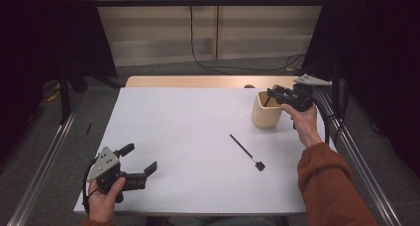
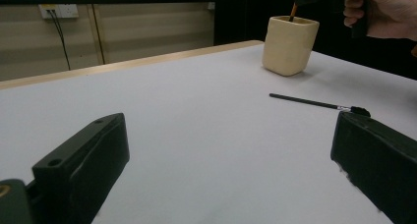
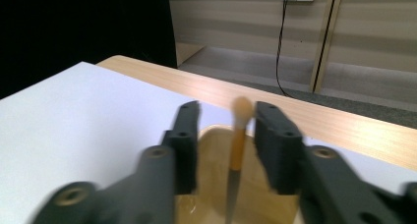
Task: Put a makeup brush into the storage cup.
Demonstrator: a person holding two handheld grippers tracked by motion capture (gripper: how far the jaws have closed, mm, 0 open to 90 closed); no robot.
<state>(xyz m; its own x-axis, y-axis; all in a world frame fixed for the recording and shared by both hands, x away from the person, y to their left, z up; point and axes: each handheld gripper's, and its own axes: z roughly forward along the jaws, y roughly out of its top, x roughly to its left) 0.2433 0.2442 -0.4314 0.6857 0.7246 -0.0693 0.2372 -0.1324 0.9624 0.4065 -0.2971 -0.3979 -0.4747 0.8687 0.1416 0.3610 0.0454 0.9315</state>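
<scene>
From above, the right gripper [image 1: 275, 93] hangs right over the mouth of the cream cup [image 1: 266, 115], which stands at the far right of the white table [image 1: 188, 137], with the person's right hand [image 1: 302, 118] wrapped round the grip behind it. The left gripper [image 1: 141, 159] rests low at the near left corner, its fingers spread wide with only bare tabletop between them, held in the left hand [image 1: 105, 202]. A thin black brush [image 1: 247, 152] lies flat on the table between the two, nearer the cup, apart from both. Now along the left gripper's own look: its two black fingers frame the bottom corners, wide apart, and past them lies the black brush [image 2: 319, 103], with the cup [image 2: 288, 45] farther back and an orange handle poking out of its mouth (the right hand [image 2: 381, 12] hovers just above it). Over to the right gripper view: its fingers [image 3: 187, 135] stand partly parted, no pad pressing on anything, and the orange-handled brush [image 3: 238, 140] stands upright in the gap between them, soft bristle tip up, its lower end down inside the cup [image 3: 211, 184]. No telling from the blur whether the handle grazes either finger.
</scene>
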